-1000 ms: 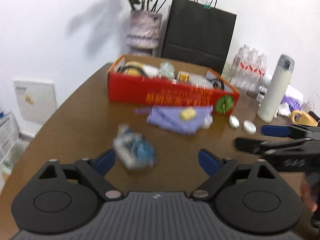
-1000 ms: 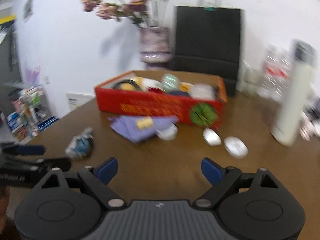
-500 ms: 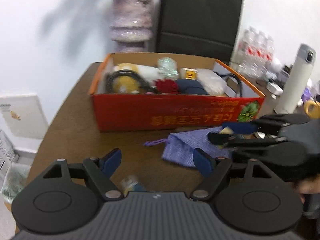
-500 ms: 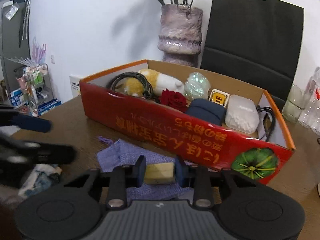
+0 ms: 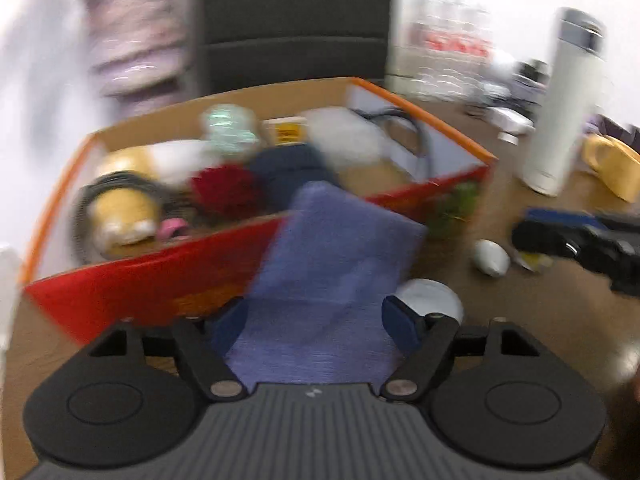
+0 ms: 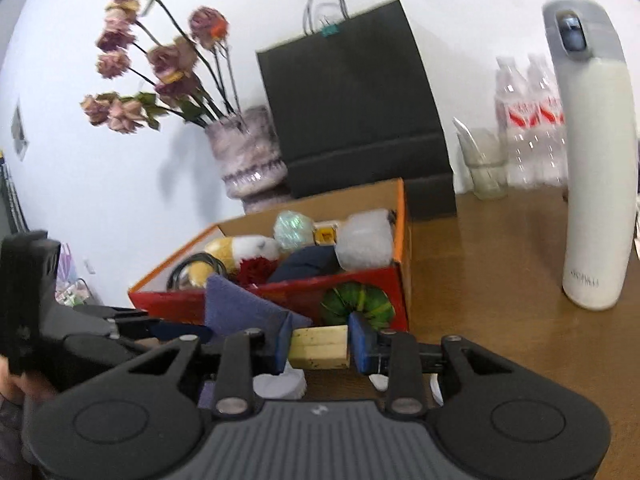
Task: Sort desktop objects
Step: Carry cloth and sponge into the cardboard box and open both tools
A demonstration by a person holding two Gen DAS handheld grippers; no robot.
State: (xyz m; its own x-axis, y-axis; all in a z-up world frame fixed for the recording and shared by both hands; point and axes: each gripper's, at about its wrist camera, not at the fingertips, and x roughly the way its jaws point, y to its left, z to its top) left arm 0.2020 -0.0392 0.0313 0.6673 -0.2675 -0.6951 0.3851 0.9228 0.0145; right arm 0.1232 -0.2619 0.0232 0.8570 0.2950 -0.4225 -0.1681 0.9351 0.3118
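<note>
Cardboard box, red outside with orange rims and a green pumpkin print on its front, sits on the brown worktop and is crowded with things: a coiled black cable, a yellow-and-white plush toy, a red flower, a dark blue pouch, a shiny teal ball, a small yellow-labelled box and a white frosted case. A purple cloth bag rises between the fingers of the left gripper, its top edge leaning against and over the box's front wall; the view is badly blurred, so I cannot tell whether the blue pads actually press on the cloth or merely flank it. The right gripper has closed its blue pads onto a pale yellow block, held above the worktop just in front of the box's pumpkin corner. Below it lie small white rounded objects. A tall white thermos stands upright to the right of the box, well apart from it. Behind the box stand a vase of dried flowers, a black paper bag, a glass and bottled water.
</note>
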